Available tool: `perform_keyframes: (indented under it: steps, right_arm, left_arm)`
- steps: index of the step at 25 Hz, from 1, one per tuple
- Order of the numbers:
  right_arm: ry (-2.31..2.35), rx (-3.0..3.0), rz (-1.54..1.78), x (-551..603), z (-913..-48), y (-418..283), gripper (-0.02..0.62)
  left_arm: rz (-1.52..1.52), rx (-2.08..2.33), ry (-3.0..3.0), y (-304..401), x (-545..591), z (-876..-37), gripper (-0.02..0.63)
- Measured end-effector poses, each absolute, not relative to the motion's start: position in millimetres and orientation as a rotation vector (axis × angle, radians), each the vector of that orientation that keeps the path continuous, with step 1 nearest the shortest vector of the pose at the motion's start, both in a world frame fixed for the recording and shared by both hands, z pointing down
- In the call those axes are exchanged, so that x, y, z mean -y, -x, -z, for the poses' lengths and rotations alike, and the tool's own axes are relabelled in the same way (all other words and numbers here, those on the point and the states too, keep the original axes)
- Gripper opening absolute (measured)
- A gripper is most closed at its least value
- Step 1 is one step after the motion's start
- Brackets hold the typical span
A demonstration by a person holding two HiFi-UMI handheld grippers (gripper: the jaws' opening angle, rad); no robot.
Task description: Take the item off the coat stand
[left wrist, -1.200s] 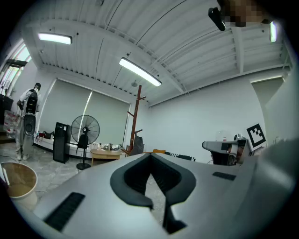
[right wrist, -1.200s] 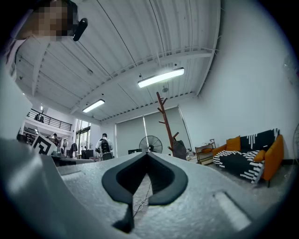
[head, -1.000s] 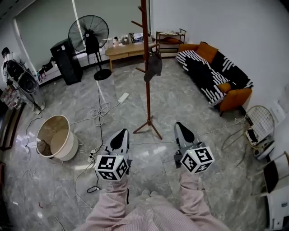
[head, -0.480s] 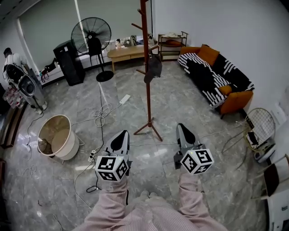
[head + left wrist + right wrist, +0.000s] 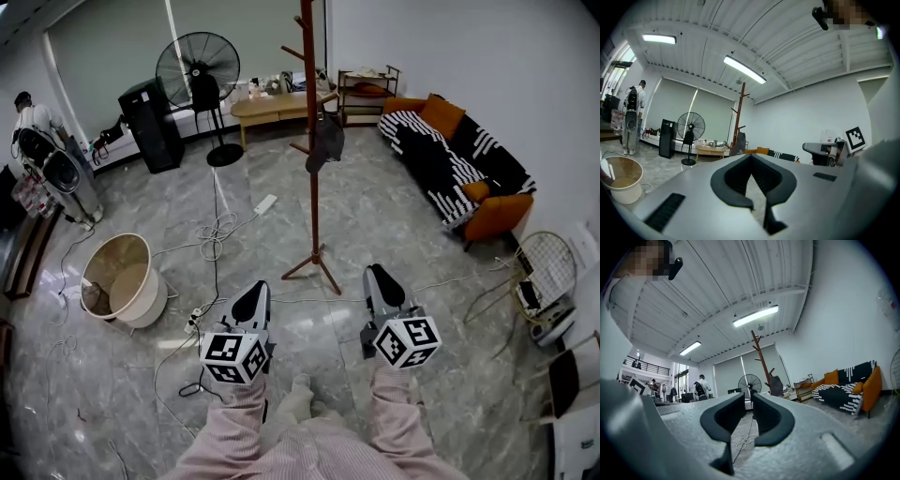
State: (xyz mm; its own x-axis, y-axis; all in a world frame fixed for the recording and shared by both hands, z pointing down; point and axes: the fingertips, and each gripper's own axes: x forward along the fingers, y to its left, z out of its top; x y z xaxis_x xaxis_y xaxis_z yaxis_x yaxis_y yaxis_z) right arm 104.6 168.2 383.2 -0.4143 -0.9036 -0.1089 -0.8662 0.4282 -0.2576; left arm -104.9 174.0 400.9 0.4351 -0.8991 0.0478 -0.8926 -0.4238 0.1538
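A tall brown wooden coat stand (image 5: pixel 312 169) rises from the marble floor ahead of me. A dark item (image 5: pixel 325 141) hangs from one of its pegs; it also shows far off in the left gripper view (image 5: pixel 740 139) and the right gripper view (image 5: pixel 776 384). Both grippers are held low before the person's pink sleeves, well short of the stand. My left gripper (image 5: pixel 251 294) is shut and holds nothing (image 5: pixel 751 158). The jaws of my right gripper (image 5: pixel 380 278) are opening, with a narrow empty gap between them (image 5: pixel 749 404).
A beige bucket (image 5: pixel 117 281) and loose cables (image 5: pixel 214 230) lie to the left on the floor. A standing fan (image 5: pixel 197 70), a black speaker (image 5: pixel 150 122) and a wooden table (image 5: pixel 277 101) line the back. A striped sofa (image 5: pixel 450 155) stands right. A person (image 5: pixel 33 122) stands far left.
The view has drifted forward, so the coat stand and room sit slightly nearer and further right. Both grippers keep their places before the sleeves.
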Motion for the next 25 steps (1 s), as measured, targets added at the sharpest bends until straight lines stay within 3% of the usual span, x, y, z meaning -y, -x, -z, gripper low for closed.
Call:
perform_keyframes:
  steps: [11, 25]
  right_arm:
    - [1.579, -2.464, 0.27, -117, -391, -102, 0.114]
    - [1.606, -2.468, 0.283, 13, -399, -93, 0.169]
  left_arm:
    - [0.068, 1.595, -2.496, 110, -130, -408, 0.002]
    - [0.092, 1.565, -2.512, 120, 7, -406, 0.002]
